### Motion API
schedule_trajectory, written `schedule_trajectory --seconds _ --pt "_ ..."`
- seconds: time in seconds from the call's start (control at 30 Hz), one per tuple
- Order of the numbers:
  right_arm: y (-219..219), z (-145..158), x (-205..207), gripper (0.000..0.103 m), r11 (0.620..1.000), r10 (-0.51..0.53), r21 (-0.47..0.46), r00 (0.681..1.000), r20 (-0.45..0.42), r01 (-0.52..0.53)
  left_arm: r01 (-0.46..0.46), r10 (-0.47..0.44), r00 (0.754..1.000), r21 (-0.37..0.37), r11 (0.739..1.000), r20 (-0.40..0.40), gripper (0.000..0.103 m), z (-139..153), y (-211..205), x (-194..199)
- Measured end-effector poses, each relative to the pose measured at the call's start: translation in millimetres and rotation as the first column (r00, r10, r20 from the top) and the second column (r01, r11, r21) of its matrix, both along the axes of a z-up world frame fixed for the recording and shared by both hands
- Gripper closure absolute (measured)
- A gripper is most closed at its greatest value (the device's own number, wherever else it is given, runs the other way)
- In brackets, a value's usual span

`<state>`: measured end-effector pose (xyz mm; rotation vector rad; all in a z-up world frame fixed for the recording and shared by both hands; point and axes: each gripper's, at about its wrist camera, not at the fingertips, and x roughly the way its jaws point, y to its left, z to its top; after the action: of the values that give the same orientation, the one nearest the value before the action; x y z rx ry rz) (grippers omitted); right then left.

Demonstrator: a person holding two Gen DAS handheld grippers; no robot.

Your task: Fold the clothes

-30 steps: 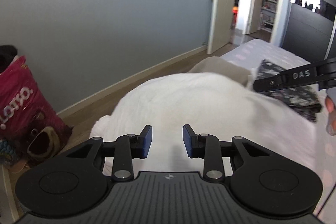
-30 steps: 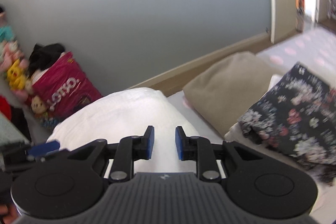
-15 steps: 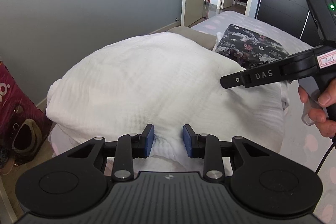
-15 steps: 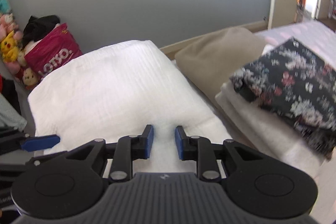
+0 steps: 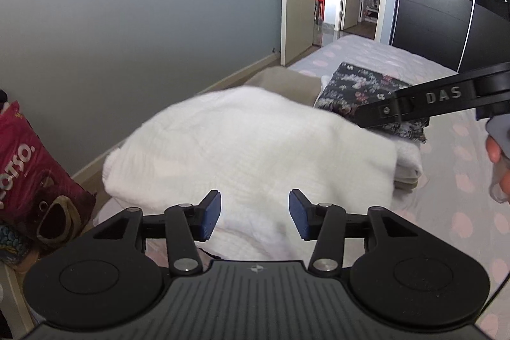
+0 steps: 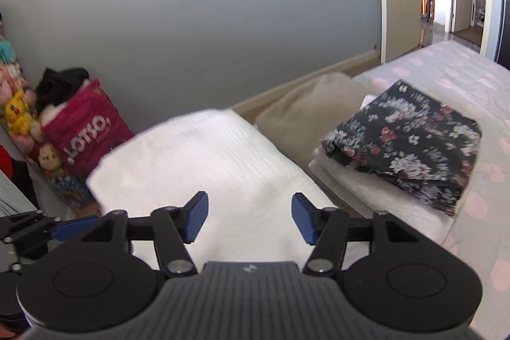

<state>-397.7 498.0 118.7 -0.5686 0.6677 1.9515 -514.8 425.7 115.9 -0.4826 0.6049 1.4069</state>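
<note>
The folded white cloth (image 5: 248, 148) lies on the bed (image 5: 459, 196), beside a beige cushion (image 6: 306, 113) and a floral garment (image 6: 404, 142) stacked on pale folded cloth. Both grippers hover low at its near edge, left gripper (image 5: 254, 214) and right gripper (image 6: 249, 217) each with blue-padded fingers (image 5: 210, 214) spread apart, gripping nothing. A red bag (image 6: 86, 129) stands by the grey wall (image 6: 191, 21)
</note>
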Motion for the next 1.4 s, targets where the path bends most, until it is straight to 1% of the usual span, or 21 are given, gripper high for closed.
schedule_trajectory --seconds 0.03,0.1,0.2,0.33,0.4,0.47,0.53,0.57,0.6,0.67,0.73,0.77,0.83,1.03,1.17,1.23,1.33,1.4 --pt "-10 7 3 0.036 1.0 -0.004 0.015 1.0 -0.003 0.004 -0.002 0.002 1.0 0.012 1.0 0.0 0.054 6 -6 2" --pt "-32 22 8 0.032 0.999 -0.012 0.047 1.0 -0.005 0.012 -0.001 0.001 1.0 0.03 1.0 -0.003 0.051 16 -17 7" --pt "-65 42 15 0.029 0.995 -0.025 0.097 1.0 -0.002 0.026 0.001 0.0 1.0 0.051 0.999 -0.006 0.046 28 -33 13" --pt "-105 63 20 0.025 0.985 -0.045 0.166 0.999 0.005 0.043 -0.001 0.0 1.0 0.091 0.996 0.016 0.043 44 -53 15" --pt "-125 69 20 0.023 0.977 -0.062 0.203 0.998 0.019 0.057 -0.01 0.009 1.0 0.108 0.994 0.014 0.039 50 -64 15" --pt "-144 74 21 0.021 0.968 -0.08 0.241 0.997 0.025 0.071 -0.019 0.018 1.0 0.126 0.992 0.008 0.039 56 -74 15" --pt "-162 76 22 0.015 0.959 -0.102 0.27 0.994 0.025 0.091 -0.027 0.027 1.0 0.145 0.989 0.003 0.036 62 -83 14" --pt "-171 77 22 0.014 0.954 -0.113 0.284 0.993 0.026 0.101 -0.032 0.031 0.999 0.154 0.988 0.005 0.032 65 -88 13" --pt "-179 76 22 0.014 0.95 -0.127 0.292 0.992 0.027 0.113 -0.038 0.036 0.999 0.169 0.985 0.015 0.028 67 -93 12" --pt "-193 71 22 0.013 0.947 -0.139 0.295 0.99 0.01 0.13 -0.057 0.048 0.998 0.21 0.976 0.048 0.027 72 -104 7" --pt "-206 64 22 0.009 0.946 -0.142 0.293 0.99 -0.022 0.142 -0.088 0.072 0.994 0.241 0.966 0.077 0.025 74 -116 3" --pt "-211 61 21 0.009 0.947 -0.147 0.285 0.989 -0.033 0.15 -0.106 0.087 0.993 0.251 0.962 0.086 0.022 74 -121 1" --pt "-220 53 18 0.008 0.947 -0.165 0.272 0.986 -0.039 0.169 -0.133 0.113 0.989 0.259 0.957 0.091 0.022 72 -128 -2" --pt "-242 26 11 0.006 0.947 -0.226 0.223 0.973 -0.044 0.23 -0.157 0.149 0.987 0.212 0.965 0.053 0.022 53 -136 -7" --pt "-254 8 13 0.006 0.938 -0.273 0.201 0.959 -0.076 0.283 -0.158 0.156 0.987 0.174 0.972 0.029 0.022 36 -138 -8" --pt "-257 -2 12 0.006 0.94 -0.283 0.177 0.956 -0.075 0.292 -0.154 0.154 0.988 0.156 0.976 0.008 0.022 27 -141 -6" --pt "-261 -12 10 0.006 0.93 -0.318 0.174 0.946 -0.06 0.324 -0.154 0.158 0.987 0.137 0.979 -0.021 0.022 15 -146 -1" --pt "-264 -17 7 0.006 0.929 -0.323 0.175 0.945 -0.05 0.327 -0.149 0.154 0.987 0.125 0.981 -0.033 0.022 9 -148 2"
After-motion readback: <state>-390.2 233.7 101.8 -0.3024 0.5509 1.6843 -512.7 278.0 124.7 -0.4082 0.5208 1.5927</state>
